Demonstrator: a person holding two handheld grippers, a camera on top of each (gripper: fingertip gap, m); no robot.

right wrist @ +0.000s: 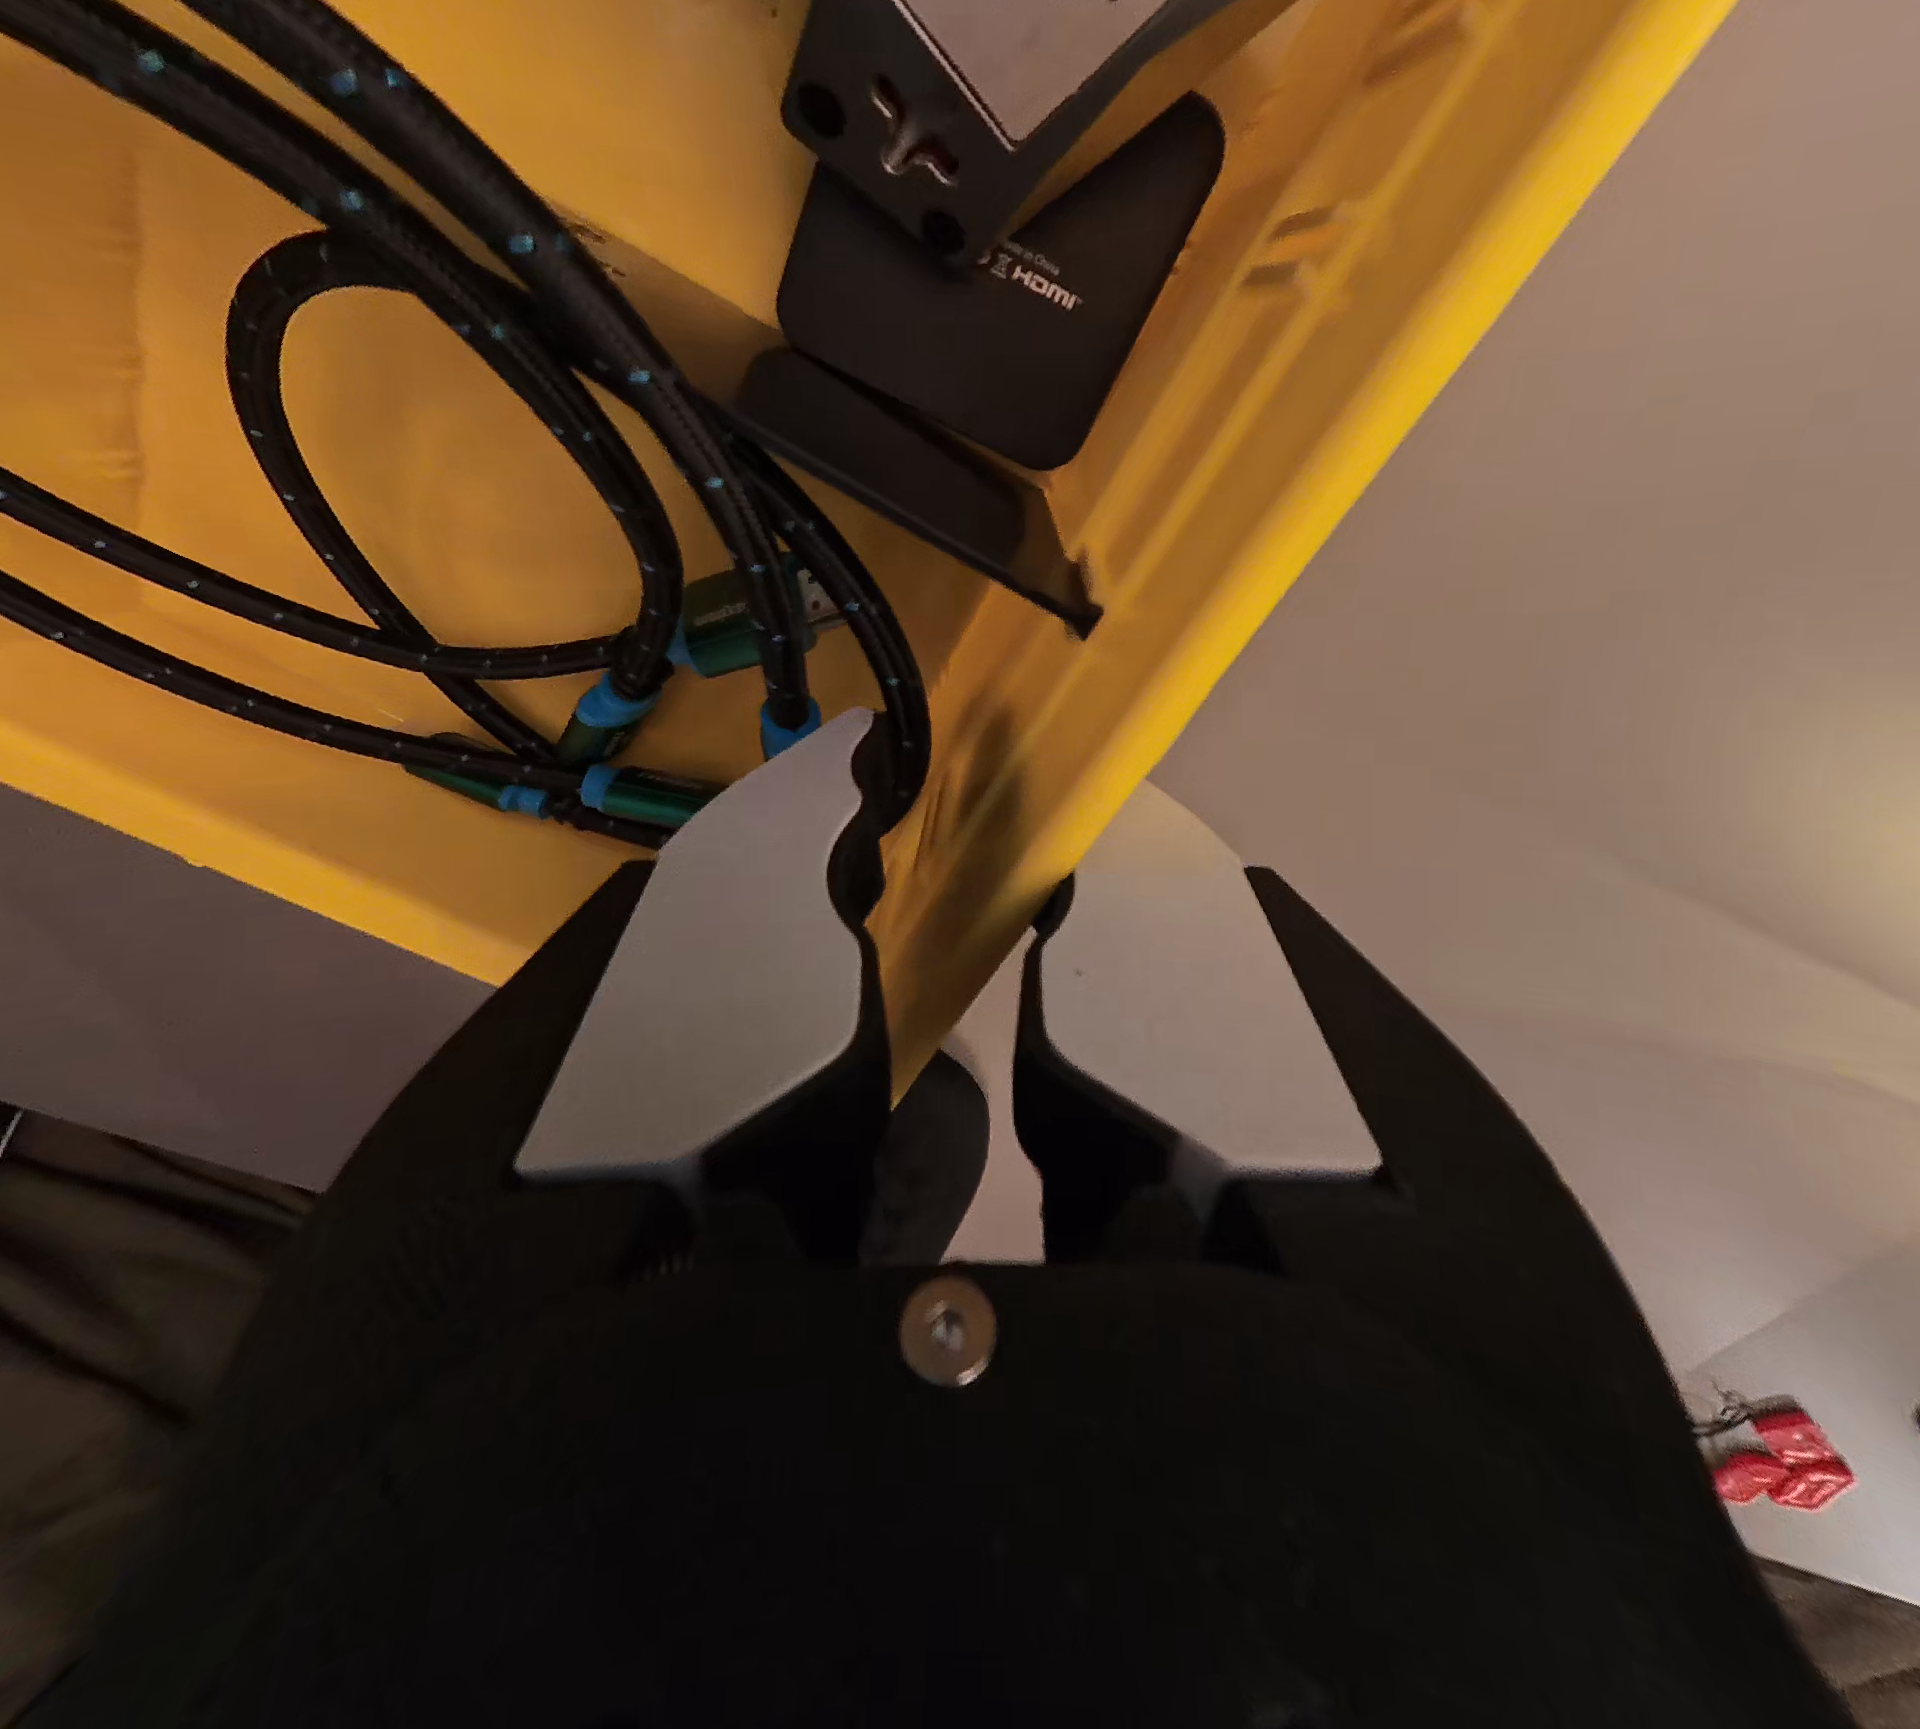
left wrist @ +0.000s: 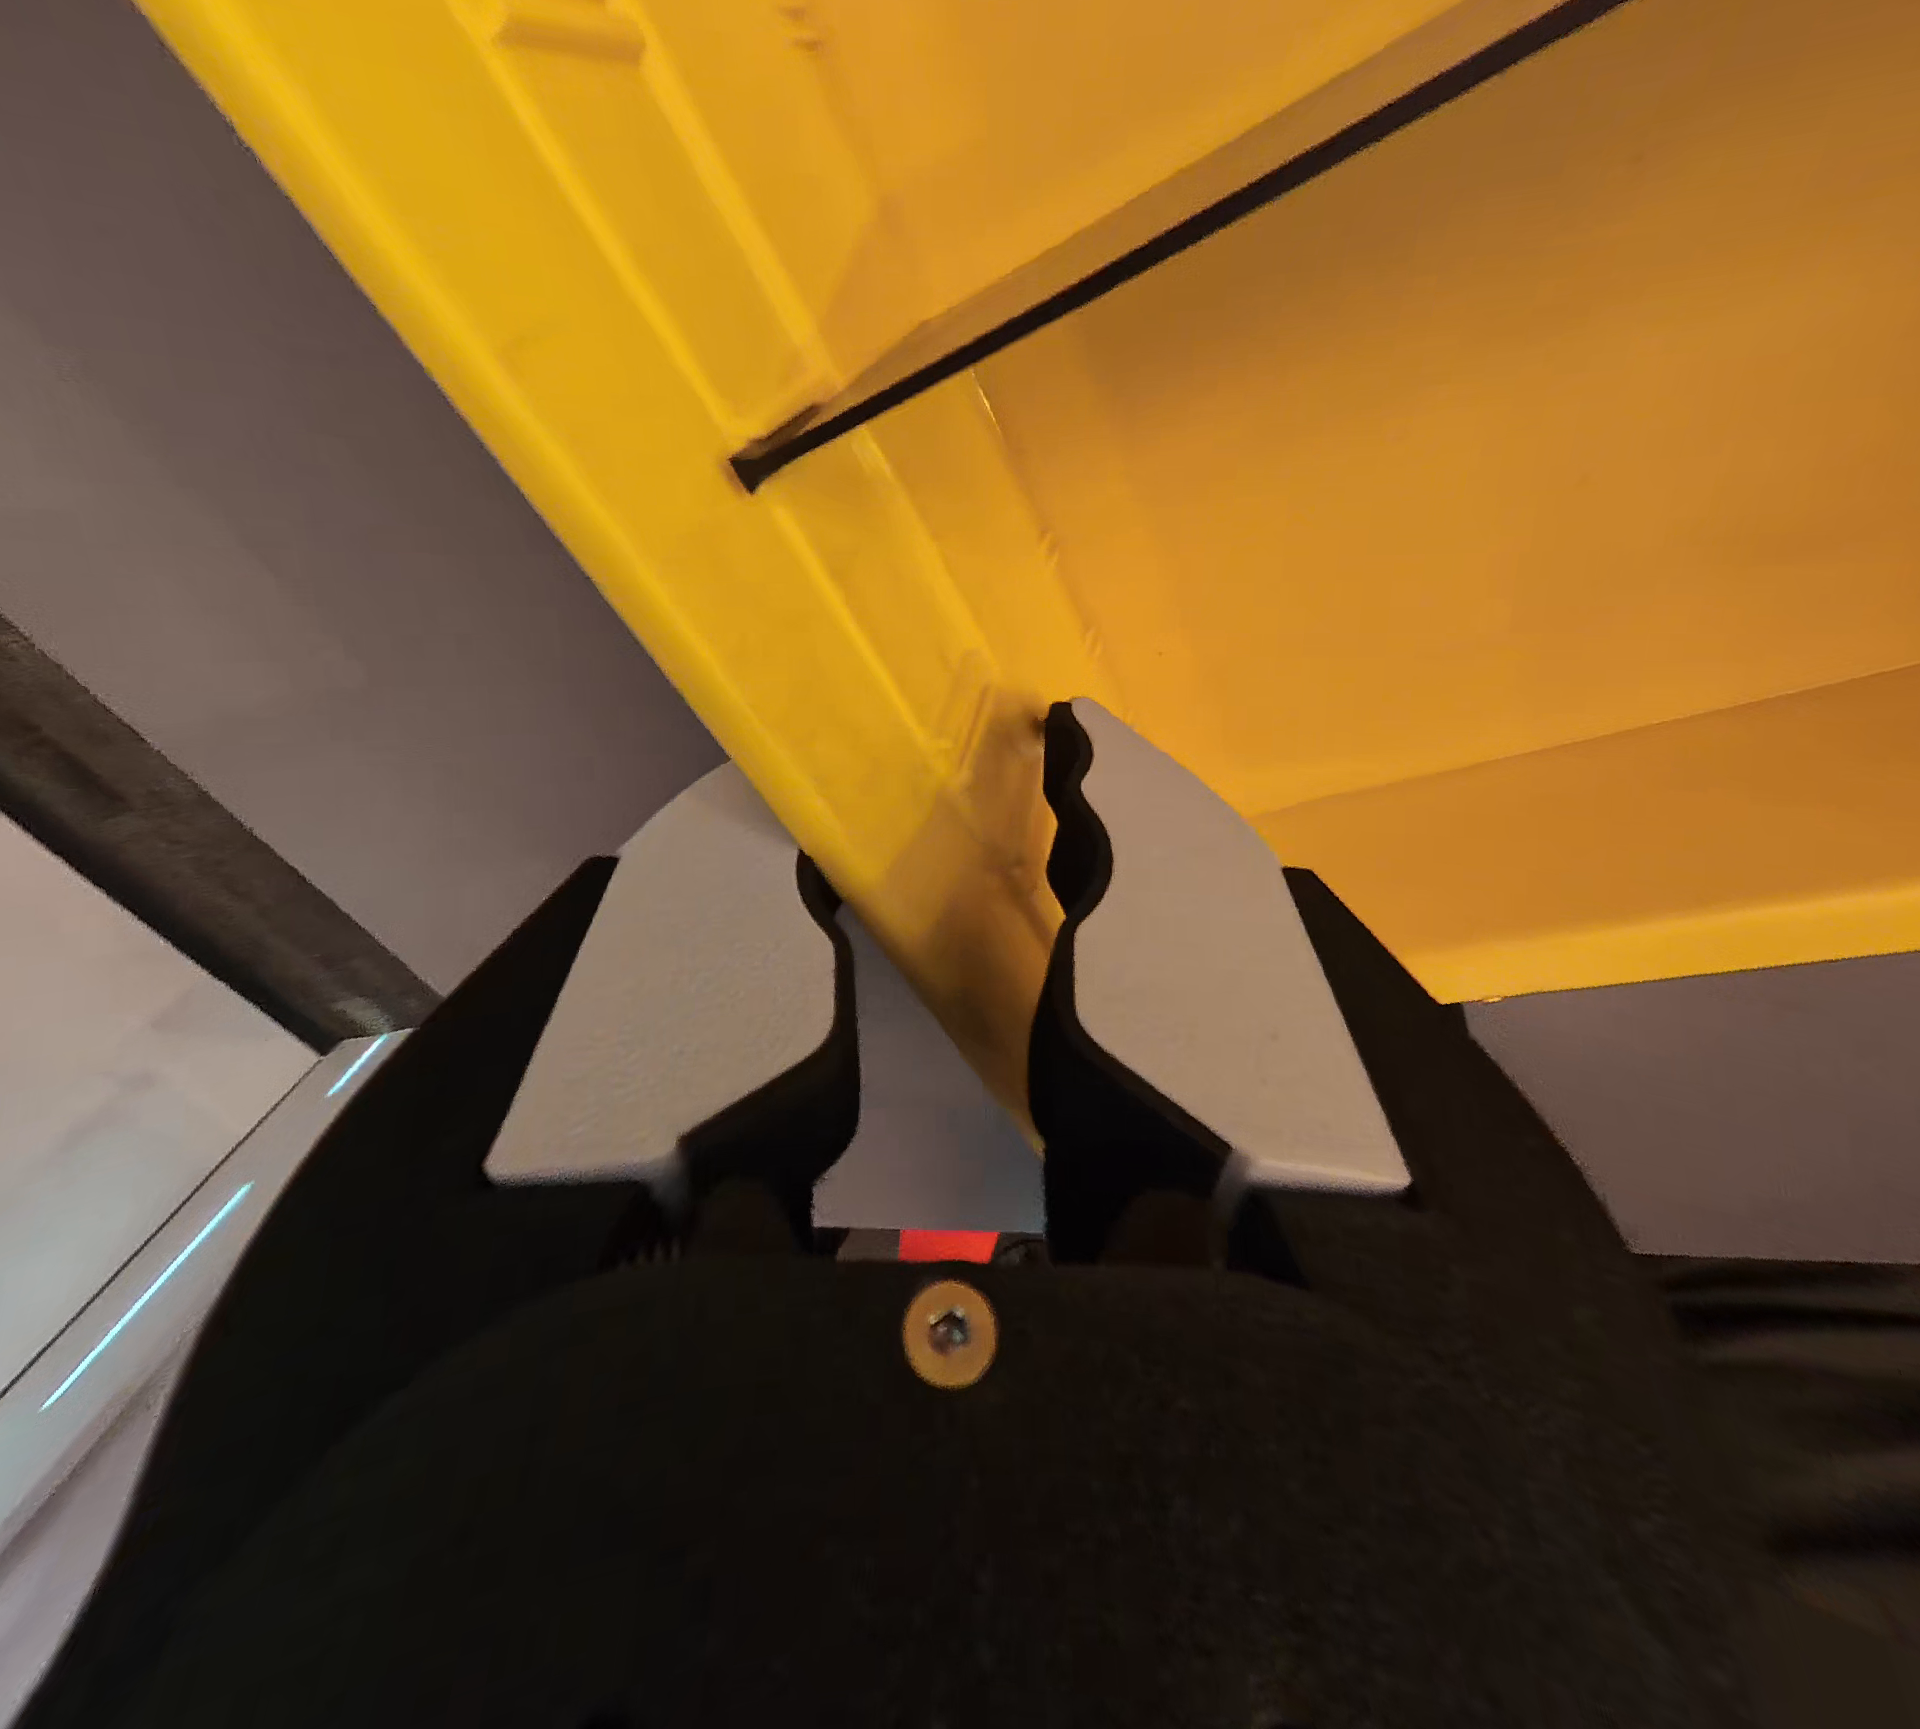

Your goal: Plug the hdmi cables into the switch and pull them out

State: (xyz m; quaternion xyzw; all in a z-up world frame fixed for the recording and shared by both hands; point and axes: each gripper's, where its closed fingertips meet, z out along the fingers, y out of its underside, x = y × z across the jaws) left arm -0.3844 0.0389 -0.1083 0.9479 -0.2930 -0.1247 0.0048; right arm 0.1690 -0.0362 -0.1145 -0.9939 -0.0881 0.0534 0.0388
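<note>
- The left tool [left wrist: 940, 858] is clamped on the side wall of a yellow bin [left wrist: 644, 308], one finger outside the wall and the other inside against it.
- The right tool [right wrist: 961, 832] grips the opposite wall of the same yellow bin [right wrist: 1299, 349] the same way, its inner finger [right wrist: 758, 900] inside and its outer finger partly hidden behind the rim.
- In the left wrist view, the near compartment of the bin shows only bare yellow floor; a thin black divider [left wrist: 1299, 152] slots into the wall and crosses the bin beyond it.
- In the right wrist view, just past the inner finger, the hdmi cables [right wrist: 436, 245] lie coiled in the near compartment: black braided cords flecked with blue, their green plugs with blue collars [right wrist: 623, 723] bunched near the bin's front corner, unplugged.
- Farther on, a black divider [right wrist: 1029, 583] meets the wall, and black flat boxes [right wrist: 997, 329] lie against it along the wall.
- Beyond those rests the switch [right wrist: 894, 110], a dark grey box with a silver label, lying in the far compartment, apart from the plugs.
- Outside the bin, on the pale counter [right wrist: 1558, 744], small red items [right wrist: 1782, 1471] sit well off to the right.
</note>
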